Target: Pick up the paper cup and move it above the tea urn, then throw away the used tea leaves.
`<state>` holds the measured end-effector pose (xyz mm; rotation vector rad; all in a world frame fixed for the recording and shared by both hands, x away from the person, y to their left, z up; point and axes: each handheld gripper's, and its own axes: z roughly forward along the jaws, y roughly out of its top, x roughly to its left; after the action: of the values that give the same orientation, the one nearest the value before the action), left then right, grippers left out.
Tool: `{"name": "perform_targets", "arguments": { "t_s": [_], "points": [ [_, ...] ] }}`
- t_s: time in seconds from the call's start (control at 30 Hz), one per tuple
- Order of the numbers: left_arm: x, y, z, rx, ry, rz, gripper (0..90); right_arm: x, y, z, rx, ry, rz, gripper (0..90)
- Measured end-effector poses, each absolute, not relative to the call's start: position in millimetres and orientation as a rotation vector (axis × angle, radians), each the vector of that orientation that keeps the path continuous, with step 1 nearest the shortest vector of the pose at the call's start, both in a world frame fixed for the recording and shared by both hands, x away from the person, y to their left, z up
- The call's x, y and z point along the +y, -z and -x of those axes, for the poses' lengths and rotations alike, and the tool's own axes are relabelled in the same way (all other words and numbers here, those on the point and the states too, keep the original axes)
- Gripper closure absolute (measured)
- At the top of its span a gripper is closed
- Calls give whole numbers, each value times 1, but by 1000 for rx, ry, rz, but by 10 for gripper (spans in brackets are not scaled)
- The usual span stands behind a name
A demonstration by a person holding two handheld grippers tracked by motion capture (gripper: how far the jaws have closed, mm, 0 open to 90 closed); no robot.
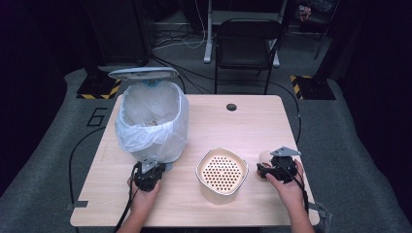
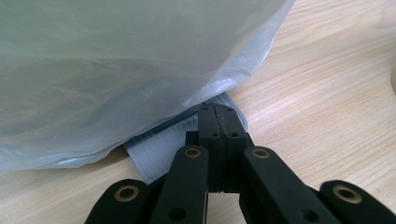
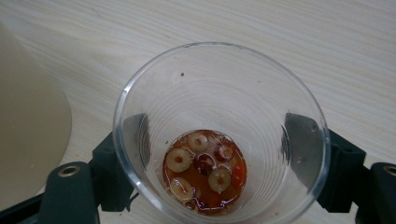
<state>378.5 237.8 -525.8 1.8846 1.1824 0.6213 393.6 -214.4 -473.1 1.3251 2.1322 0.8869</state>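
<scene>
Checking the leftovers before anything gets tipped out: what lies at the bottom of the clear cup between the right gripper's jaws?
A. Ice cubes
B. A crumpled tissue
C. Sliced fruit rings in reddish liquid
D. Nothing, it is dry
C: in the right gripper view the clear cup holds pale fruit rings sitting in a shallow pool of reddish liquid, with the right gripper straddling its walls.

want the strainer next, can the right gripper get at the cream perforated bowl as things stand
Probably not yet: the right gripper has its jaws around the clear plastic cup of reddish liquid and sliced fruit. The cream perforated bowl stands right beside it, nothing between.
</scene>
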Motion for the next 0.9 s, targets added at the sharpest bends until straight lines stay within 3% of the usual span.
{"name": "perform_targets", "arguments": {
  "t_s": [0.33,0.9],
  "points": [
    [238,526,-378,1183,-620,-1885,900,-215,475,-396,2148,-939,-1327,328],
    [238,526,-379,1183,-625,-1875,900,-222,465,-405,2237,-971,-1230,357]
  ]
}}
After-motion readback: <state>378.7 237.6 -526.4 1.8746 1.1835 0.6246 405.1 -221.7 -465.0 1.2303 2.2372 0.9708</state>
